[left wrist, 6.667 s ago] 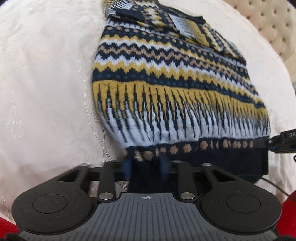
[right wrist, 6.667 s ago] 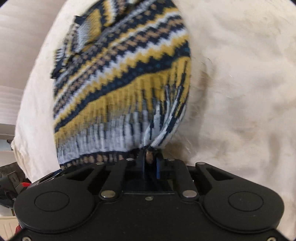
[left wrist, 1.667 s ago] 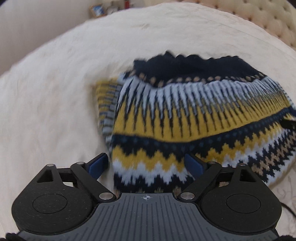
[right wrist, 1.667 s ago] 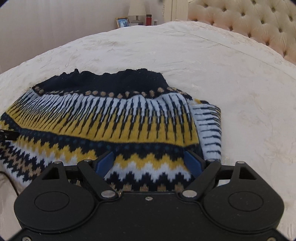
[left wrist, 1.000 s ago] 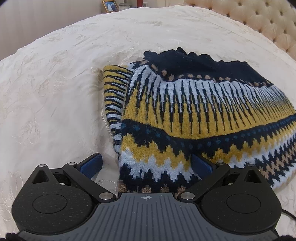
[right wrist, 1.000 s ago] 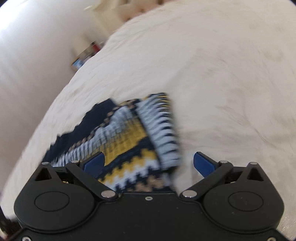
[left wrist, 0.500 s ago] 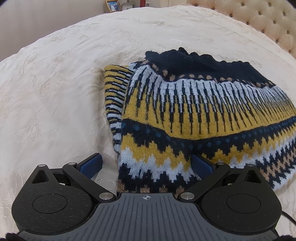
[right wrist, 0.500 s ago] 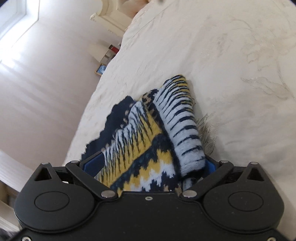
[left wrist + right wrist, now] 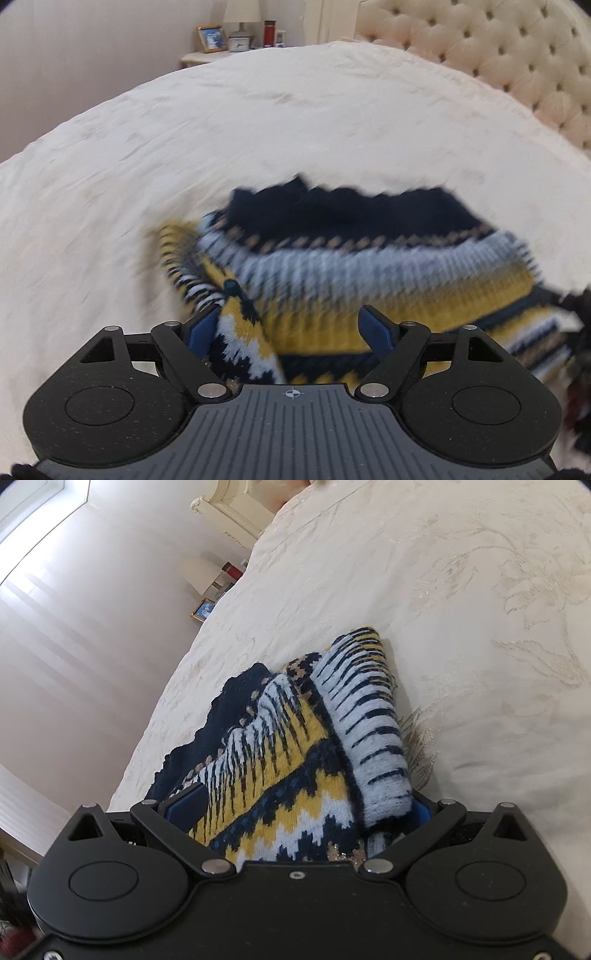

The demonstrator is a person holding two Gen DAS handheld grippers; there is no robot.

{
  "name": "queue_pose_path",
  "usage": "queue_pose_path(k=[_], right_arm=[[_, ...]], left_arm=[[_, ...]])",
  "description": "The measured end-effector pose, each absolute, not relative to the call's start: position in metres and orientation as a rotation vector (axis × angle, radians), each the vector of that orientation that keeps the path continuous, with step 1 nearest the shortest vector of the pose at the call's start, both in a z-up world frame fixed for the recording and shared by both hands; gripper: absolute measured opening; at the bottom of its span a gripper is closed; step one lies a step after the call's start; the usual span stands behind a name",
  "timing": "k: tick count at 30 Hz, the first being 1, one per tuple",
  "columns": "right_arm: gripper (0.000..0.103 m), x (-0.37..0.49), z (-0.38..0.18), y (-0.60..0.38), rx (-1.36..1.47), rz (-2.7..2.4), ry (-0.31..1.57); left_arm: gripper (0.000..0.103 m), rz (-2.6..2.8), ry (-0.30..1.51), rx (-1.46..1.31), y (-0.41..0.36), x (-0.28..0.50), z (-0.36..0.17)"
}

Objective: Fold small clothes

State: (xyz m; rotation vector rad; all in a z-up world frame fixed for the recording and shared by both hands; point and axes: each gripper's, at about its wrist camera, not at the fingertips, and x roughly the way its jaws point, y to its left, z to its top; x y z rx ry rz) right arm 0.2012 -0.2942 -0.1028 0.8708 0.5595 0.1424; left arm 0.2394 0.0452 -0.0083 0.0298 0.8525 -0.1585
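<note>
A navy, yellow and pale-blue patterned knit sweater lies folded on the cream bedspread. My left gripper is open, its blue pads either side of the sweater's near left corner, which is bunched up between them. In the right wrist view the sweater fills the space between the blue pads of my right gripper. That gripper is rolled on its side with the folded edge between its jaws. The jaws are wide apart, and I cannot tell if they press the cloth.
A tufted cream headboard runs along the far right. A bedside table with a lamp, a photo frame and a red bottle stands beyond the bed; it also shows in the right wrist view. A pale wall lies to the left.
The left gripper has pushed in low against the sweater's left corner, bunching it, with its pads closer together. The right gripper has rolled sideways around the sweater's right folded edge.
</note>
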Motion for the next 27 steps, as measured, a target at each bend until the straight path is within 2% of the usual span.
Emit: queue_pose_path(k=[7, 19, 27], right_arm=[[0.103, 0.202, -0.103, -0.294, 0.865, 0.154, 0.564], [0.103, 0.204, -0.103, -0.292, 0.847, 0.156, 0.566], [0.103, 0.203, -0.103, -0.289, 0.834, 0.157, 0.562]], left_arm=[[0.078, -0.17, 0.798, 0.005, 0.027, 0.245, 0.018], [0.078, -0.039, 0.816, 0.004, 0.102, 0.233, 0.026], [0.079, -0.175, 0.841, -0.001, 0.051, 0.242, 0.022]])
